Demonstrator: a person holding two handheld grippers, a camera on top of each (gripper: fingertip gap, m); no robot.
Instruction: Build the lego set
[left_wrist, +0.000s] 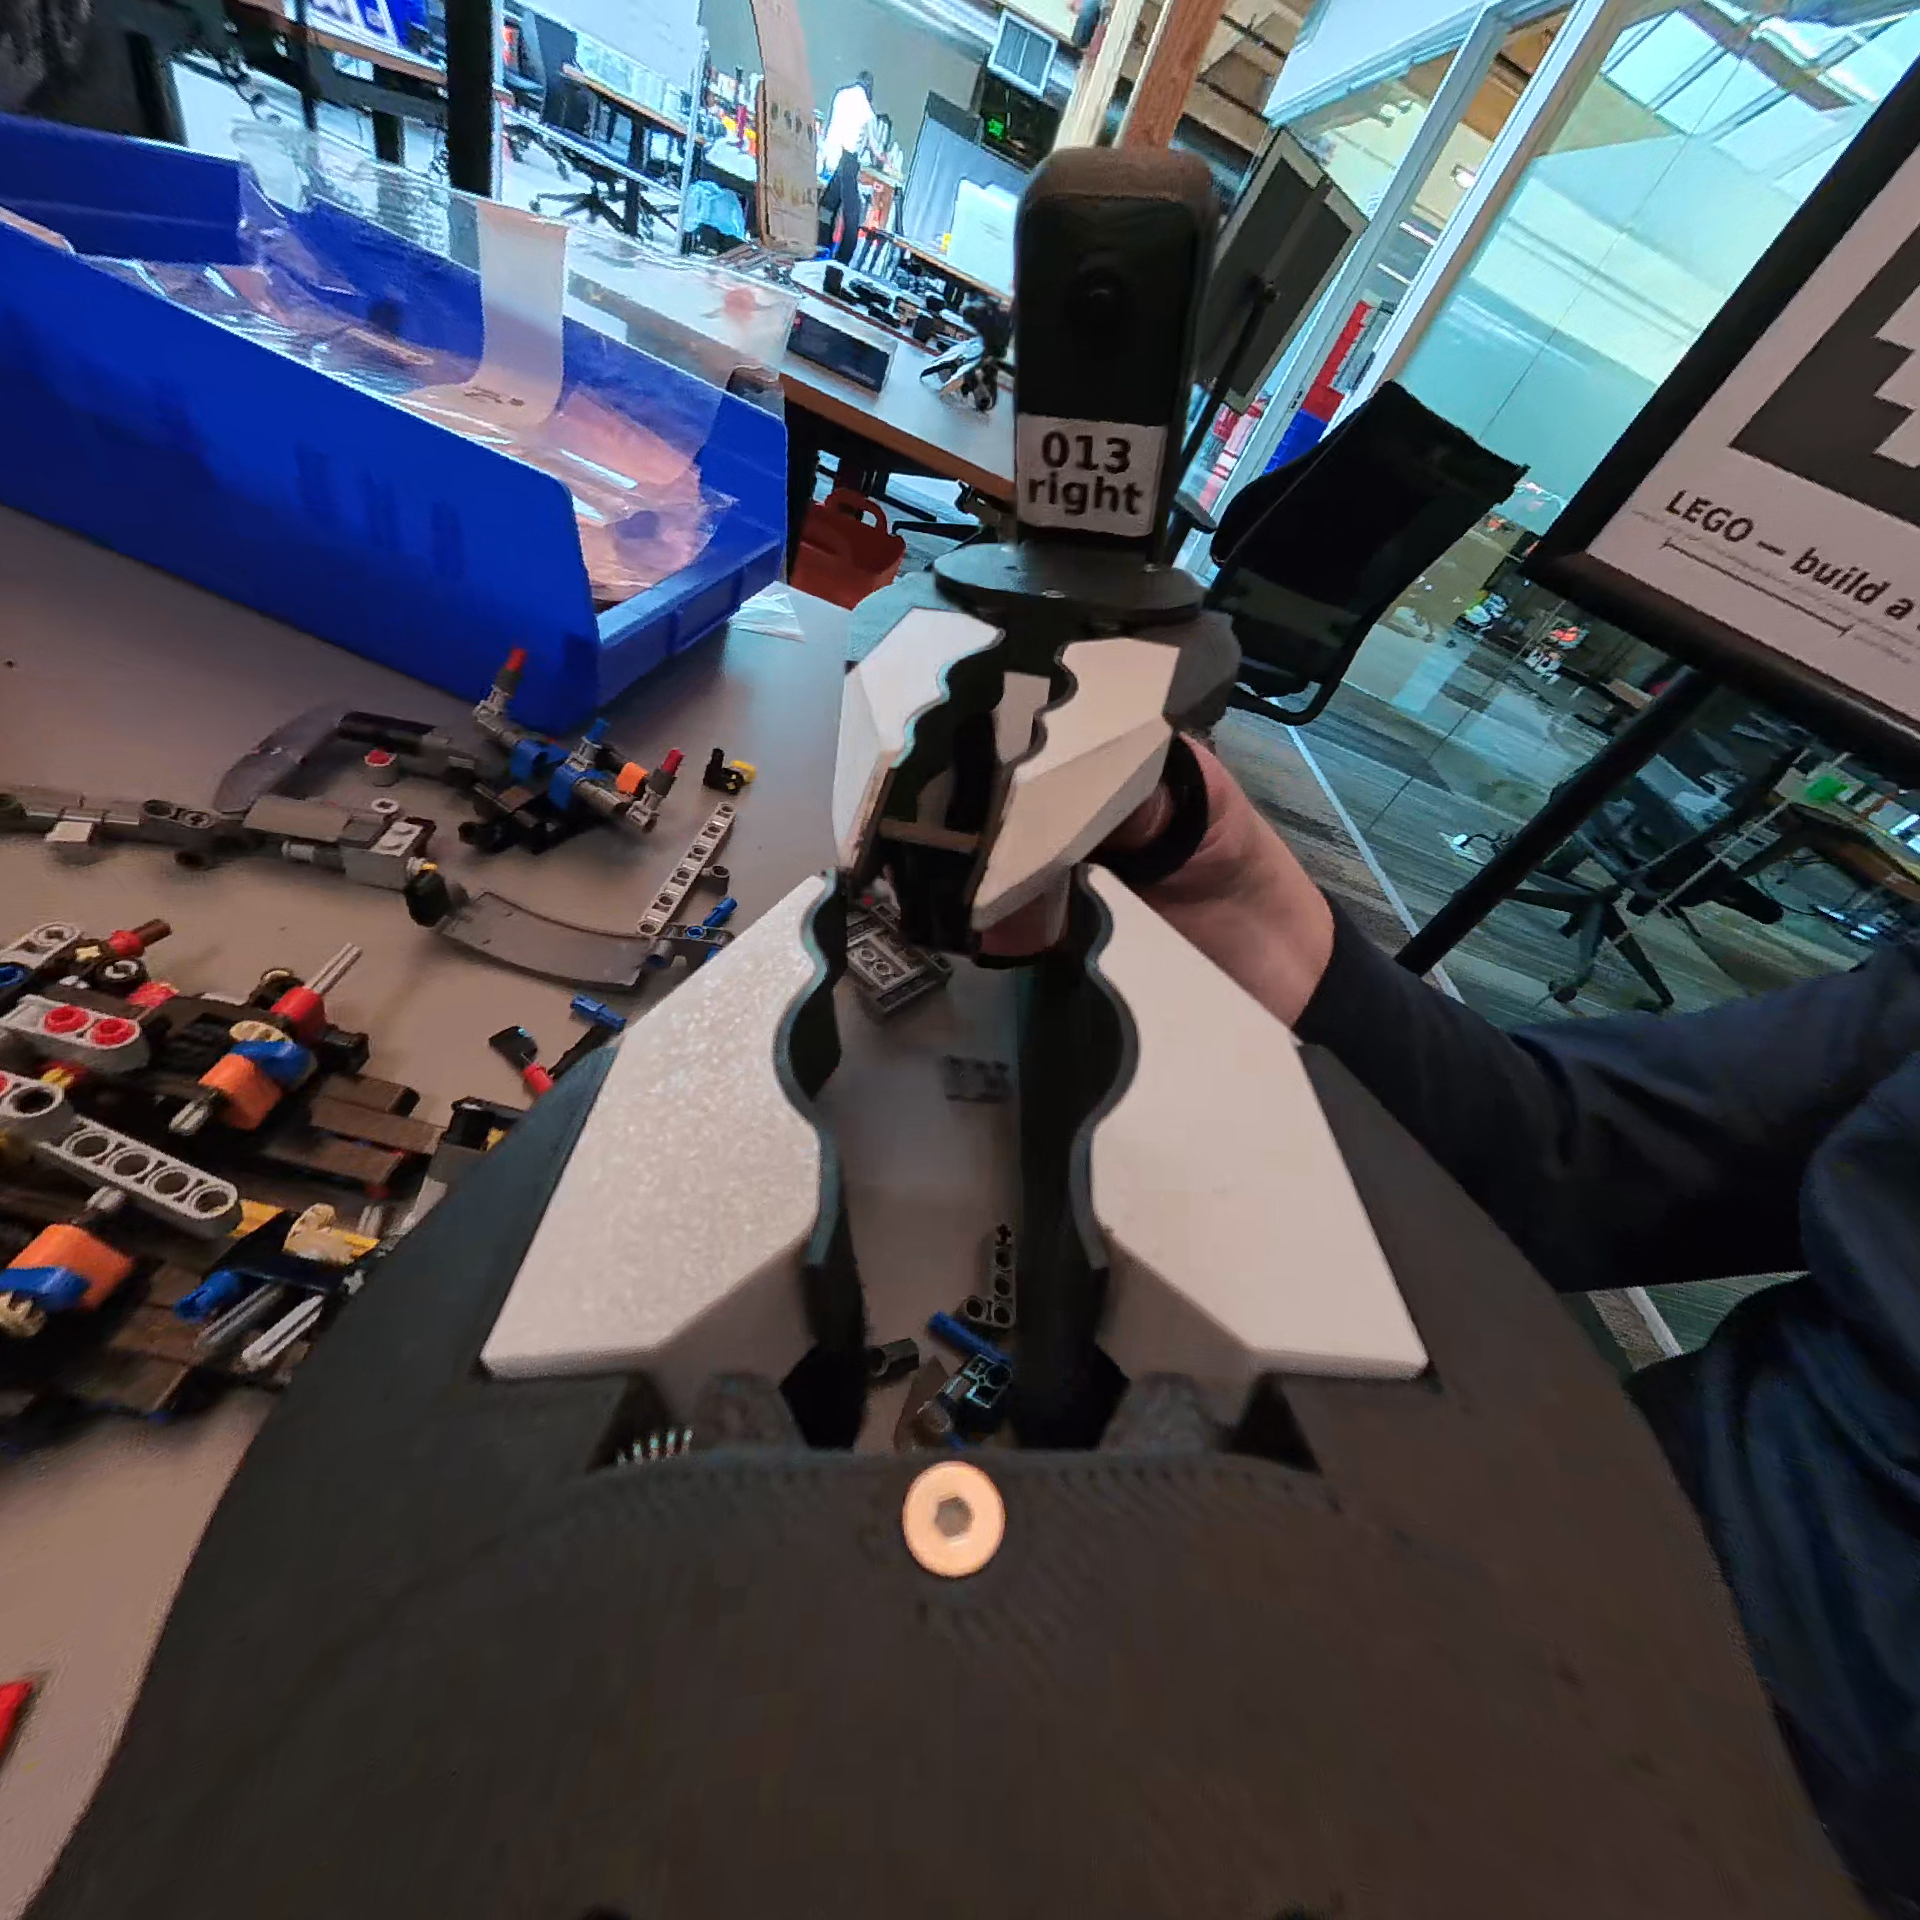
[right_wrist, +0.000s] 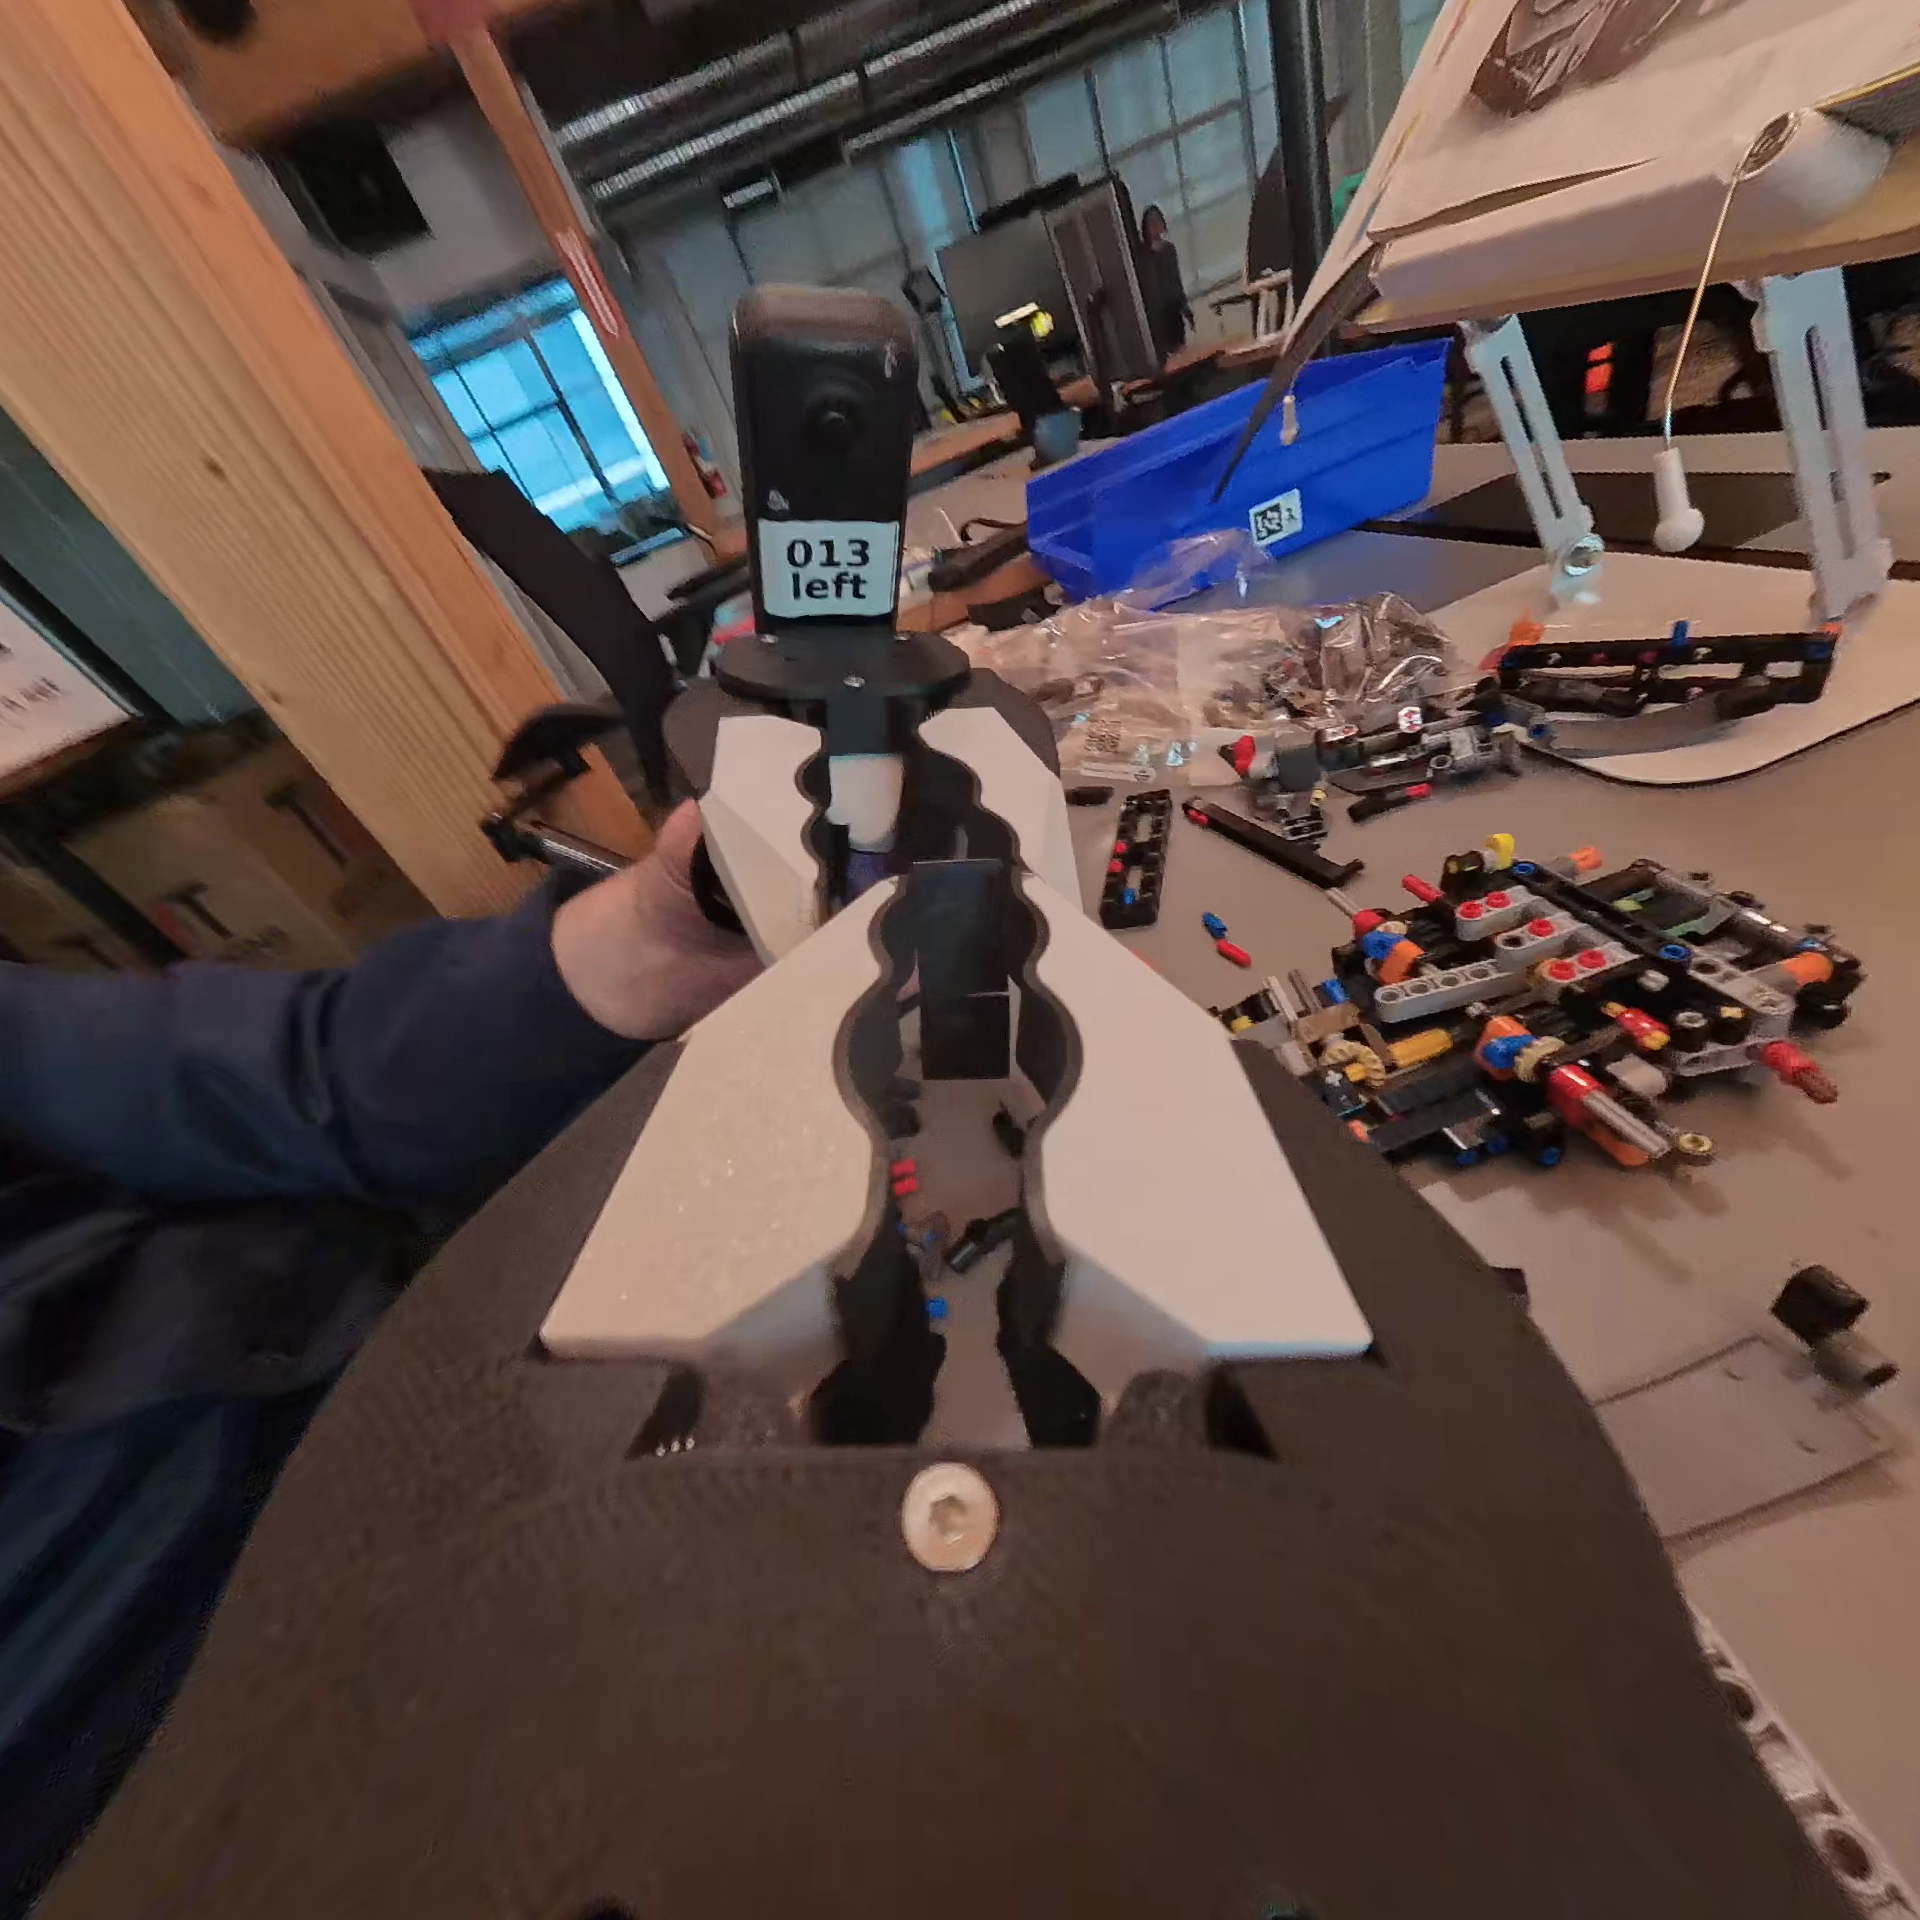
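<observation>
Grey bench (left_wrist: 125, 644) carries a spread of lego parts, and above it the two claws meet nose to nose. From the left wrist view, the left claw (left_wrist: 935, 935) has its white fingers (left_wrist: 707, 1143) set a narrow way apart, with the bench and small loose pieces visible through the gap; whether its tips pinch anything I cannot tell, since the right claw (left_wrist: 925, 894) sits right at them. That right claw, gripped by a hand (left_wrist: 1226, 894) in a dark blue sleeve, pinches a black lego piece (left_wrist: 930, 883) at its tips. In the right wrist view the same black lego piece (right_wrist: 961, 966) stands upright between the right claw's (right_wrist: 961, 914) fingers (right_wrist: 1143, 1122), a tall dark block with the left claw (right_wrist: 862, 862) just behind it, held by the other hand (right_wrist: 644, 935). A large multicoloured lego assembly (right_wrist: 1558, 997) lies on the bench to the right in that view, and shows at the left edge of the other view (left_wrist: 135, 1132). Farther back lie a long grey and black subassembly (left_wrist: 343, 821), a grey holed beam (left_wrist: 686, 873) and a blue bin (left_wrist: 343, 436) with clear plastic bags in it. A booklet on a white stand (right_wrist: 1621, 156) rises at the upper right of the right wrist view.
</observation>
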